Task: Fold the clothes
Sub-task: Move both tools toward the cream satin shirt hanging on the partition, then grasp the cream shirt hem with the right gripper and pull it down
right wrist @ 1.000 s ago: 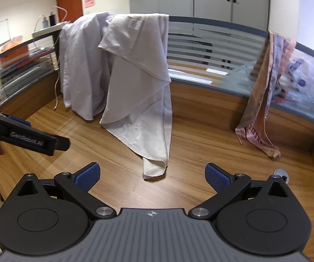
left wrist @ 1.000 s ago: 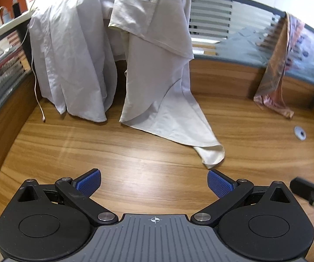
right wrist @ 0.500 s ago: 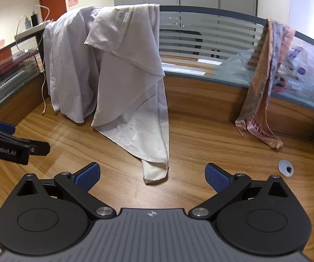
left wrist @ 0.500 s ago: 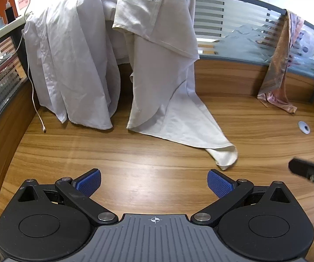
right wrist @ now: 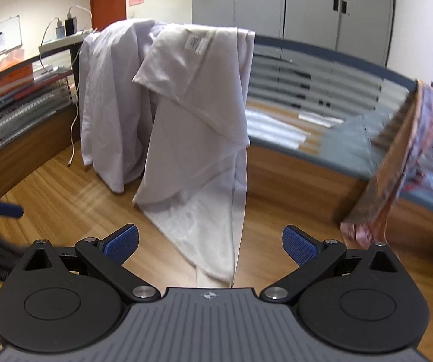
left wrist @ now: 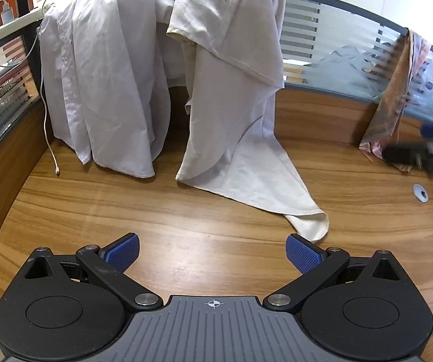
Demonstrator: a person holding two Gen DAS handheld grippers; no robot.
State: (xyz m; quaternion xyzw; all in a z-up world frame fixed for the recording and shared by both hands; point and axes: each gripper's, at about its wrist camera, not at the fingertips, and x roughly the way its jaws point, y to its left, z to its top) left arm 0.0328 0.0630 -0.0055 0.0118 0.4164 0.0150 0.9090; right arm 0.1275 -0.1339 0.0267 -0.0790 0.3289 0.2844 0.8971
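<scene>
Left wrist view: three garments over the partition [left wrist: 337, 3], cream cloth [left wrist: 234, 114] centre trailing onto desk [left wrist: 186, 217], pale shirt [left wrist: 105, 90] beside it, patterned cloth [left wrist: 394, 111] well apart, left gripper [left wrist: 212, 252] and right gripper [right wrist: 210, 246] both spread wide, empty.

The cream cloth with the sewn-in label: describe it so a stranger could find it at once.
Start at the striped glass partition behind the wooden desk. Two pale cloths hang over it. The cream cloth is the right-hand one, label near its top, tail trailing onto the desk, unlike the greyish-white cloth beside it.
</scene>
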